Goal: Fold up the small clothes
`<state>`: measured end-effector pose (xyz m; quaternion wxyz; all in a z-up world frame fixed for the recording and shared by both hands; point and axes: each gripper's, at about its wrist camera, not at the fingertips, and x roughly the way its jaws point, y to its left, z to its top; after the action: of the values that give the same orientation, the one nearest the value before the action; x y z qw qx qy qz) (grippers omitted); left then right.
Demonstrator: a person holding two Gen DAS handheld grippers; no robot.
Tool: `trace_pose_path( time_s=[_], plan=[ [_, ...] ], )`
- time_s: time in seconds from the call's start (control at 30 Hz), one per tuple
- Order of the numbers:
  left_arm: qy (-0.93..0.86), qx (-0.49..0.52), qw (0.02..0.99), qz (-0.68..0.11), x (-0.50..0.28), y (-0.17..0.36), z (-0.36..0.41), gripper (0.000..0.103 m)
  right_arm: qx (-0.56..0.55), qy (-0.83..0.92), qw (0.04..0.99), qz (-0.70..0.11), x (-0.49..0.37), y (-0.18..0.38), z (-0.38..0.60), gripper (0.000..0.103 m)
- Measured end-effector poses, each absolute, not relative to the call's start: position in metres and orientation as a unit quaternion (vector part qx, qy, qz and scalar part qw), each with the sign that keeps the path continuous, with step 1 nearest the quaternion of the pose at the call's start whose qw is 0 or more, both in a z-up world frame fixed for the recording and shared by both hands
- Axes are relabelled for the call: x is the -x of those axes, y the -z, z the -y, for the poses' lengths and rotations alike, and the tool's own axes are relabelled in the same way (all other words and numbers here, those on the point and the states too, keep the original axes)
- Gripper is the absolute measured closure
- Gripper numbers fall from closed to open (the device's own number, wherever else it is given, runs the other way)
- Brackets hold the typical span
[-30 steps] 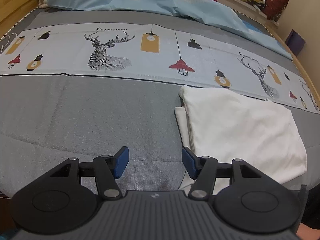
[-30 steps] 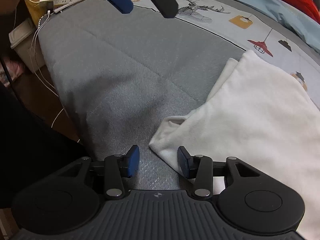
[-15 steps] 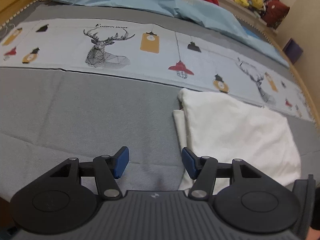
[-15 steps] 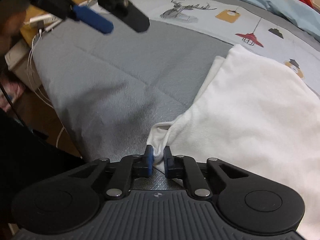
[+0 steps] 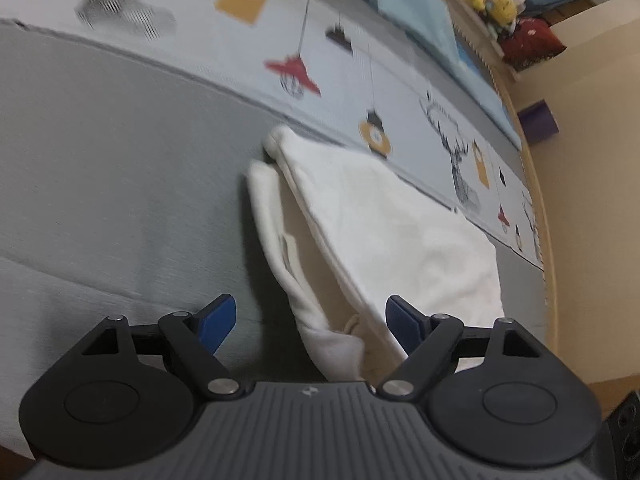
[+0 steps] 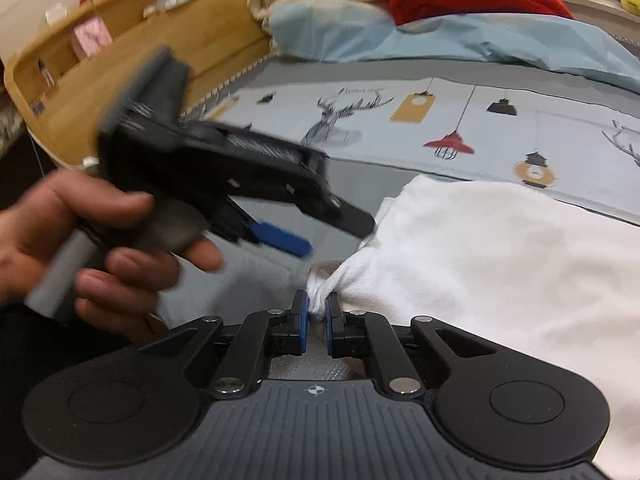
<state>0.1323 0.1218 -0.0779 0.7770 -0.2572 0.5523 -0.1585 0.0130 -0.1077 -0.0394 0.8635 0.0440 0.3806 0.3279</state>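
Right claw [image 6: 317, 312]: pinched tight on a bunched corner of the white garment [image 6: 480, 248], that corner lifted off the bed [image 6: 248, 280].
Left claw [image 5: 310, 320]: jaws opening wide, nothing gripped; the garment's near end lies between them, untouched.
White garment: folded, on the grey bed cover near its front edge, far edge just beside the printed band [image 5: 360, 92].
Left hand [image 6: 92, 248]: wrapped around the left claw's handle.

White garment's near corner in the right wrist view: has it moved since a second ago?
Yes. The white garment has its corner pinched in the right gripper and lifted clear of the grey bedspread, where it lay flat earlier.
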Motion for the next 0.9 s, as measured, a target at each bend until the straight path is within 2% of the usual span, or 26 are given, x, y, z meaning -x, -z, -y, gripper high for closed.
trace_pose_path(
  time_s=[0.47,0.53,0.57,0.6,0.63,0.67,0.7,0.9],
  plan=[
    [0.164,0.301,0.737,-0.582,-0.183,0.106,-0.083,0.02,-0.068,-0.327,0.872,-0.358,0.0,0.027,0.154,0.095],
    [0.166,0.303,0.736,-0.582,-0.185,0.108,-0.08,0.028,-0.067,-0.329,0.872,-0.357,0.002,0.026,0.155,0.095],
    [0.169,0.302,0.736,-0.581,-0.185,0.108,-0.078,0.036,-0.066,-0.33,0.871,-0.357,0.003,0.026,0.155,0.095],
    [0.17,0.297,0.74,-0.579,-0.185,0.107,-0.076,0.053,-0.065,-0.331,0.871,-0.358,0.003,0.026,0.154,0.095],
    [0.168,0.285,0.749,-0.574,-0.184,0.105,-0.073,0.062,-0.062,-0.333,0.87,-0.359,0.003,0.027,0.153,0.095],
    [0.167,0.278,0.755,-0.57,-0.183,0.103,-0.073,0.08,-0.058,-0.335,0.869,-0.359,0.004,0.026,0.15,0.095],
    [0.167,0.273,0.76,-0.566,-0.182,0.101,-0.073,0.086,-0.056,-0.338,0.868,-0.359,0.003,0.026,0.145,0.095],
    [0.156,0.259,0.798,-0.521,-0.159,0.071,-0.106,0.088,-0.06,-0.386,0.858,-0.335,0.006,0.013,0.106,0.095]
  ],
)
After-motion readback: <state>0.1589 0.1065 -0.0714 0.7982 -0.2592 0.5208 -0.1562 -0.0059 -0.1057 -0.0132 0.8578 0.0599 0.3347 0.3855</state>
